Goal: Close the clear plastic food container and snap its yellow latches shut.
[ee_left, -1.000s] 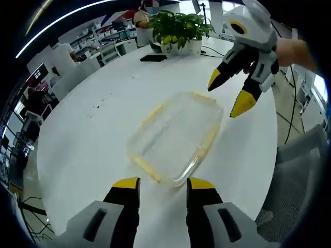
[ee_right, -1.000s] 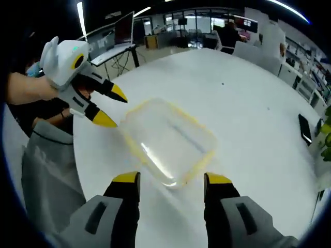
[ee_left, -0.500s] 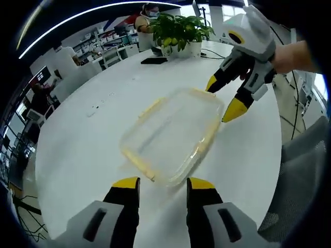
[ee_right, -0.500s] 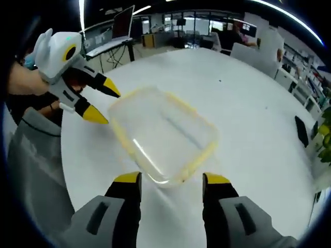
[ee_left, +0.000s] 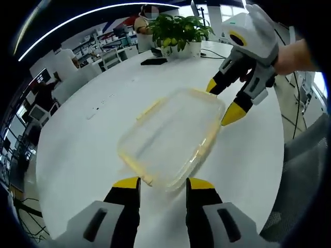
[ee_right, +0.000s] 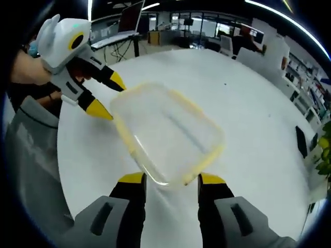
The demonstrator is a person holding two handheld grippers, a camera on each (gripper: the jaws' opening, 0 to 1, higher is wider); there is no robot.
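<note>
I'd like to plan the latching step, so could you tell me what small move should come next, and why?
Probably ease both grippers in to meet the container: the left gripper and right gripper sit open at opposite ends, and the yellow latches look unsnapped.

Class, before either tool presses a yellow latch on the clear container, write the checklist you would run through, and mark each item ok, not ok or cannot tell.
1. Lid sits on the container: ok, it looks seated.
2. Latches snapped shut: cannot tell; the yellow edges blur.
3. Left tool open at the container's near end: ok.
4. Right tool open at the opposite end: ok.
5. Container flat on the white table: ok.
6. Plant pot and dark phone away from the work area: ok.
</note>
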